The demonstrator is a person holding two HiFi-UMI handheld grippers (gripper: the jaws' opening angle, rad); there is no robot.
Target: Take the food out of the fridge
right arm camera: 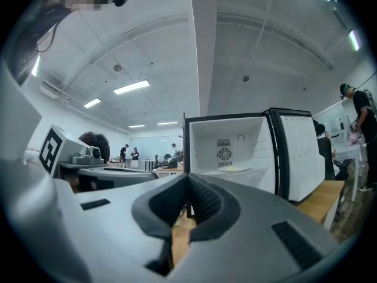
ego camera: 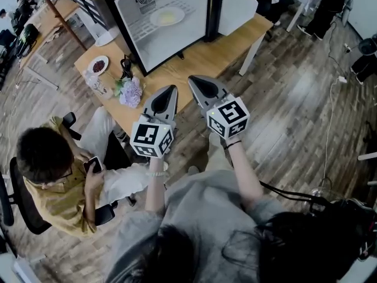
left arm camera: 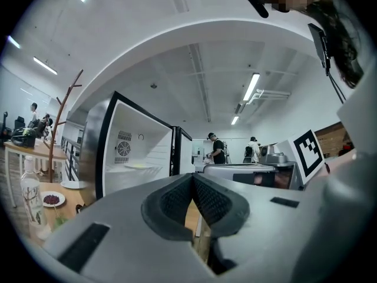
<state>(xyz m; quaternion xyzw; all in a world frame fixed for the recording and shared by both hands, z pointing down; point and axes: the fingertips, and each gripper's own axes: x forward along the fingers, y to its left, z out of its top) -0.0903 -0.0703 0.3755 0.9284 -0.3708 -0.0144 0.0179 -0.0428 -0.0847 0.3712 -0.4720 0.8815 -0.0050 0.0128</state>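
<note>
Wood-topped table (ego camera: 200, 61) with a little white mini fridge (ego camera: 182, 40) parked on it. Going from the left, there's a small dish (ego camera: 98, 65) of something dark red, then a bunch of purple flowers (ego camera: 131, 92), then the fridge with its door (ego camera: 235, 5) swung wide open. The food is a pale yellow flat thing on a round white plate (ego camera: 167, 16), sitting on the wire shelf (ego camera: 187, 7) inside, about the middle.

My guess is the plate is light but hard and slick, and the food could slide if it tips. I'd pinch the near rim and keep it dead level coming off those wires.

Left gripper (ego camera: 172, 88) has its ribbed rubbery fingers (left arm camera: 177, 202) pressed together with nothing in them. Right gripper (ego camera: 194, 80) same deal, fingers (right arm camera: 203, 202) closed and empty. Both are side by side in front of the table, well short of the fridge.
</note>
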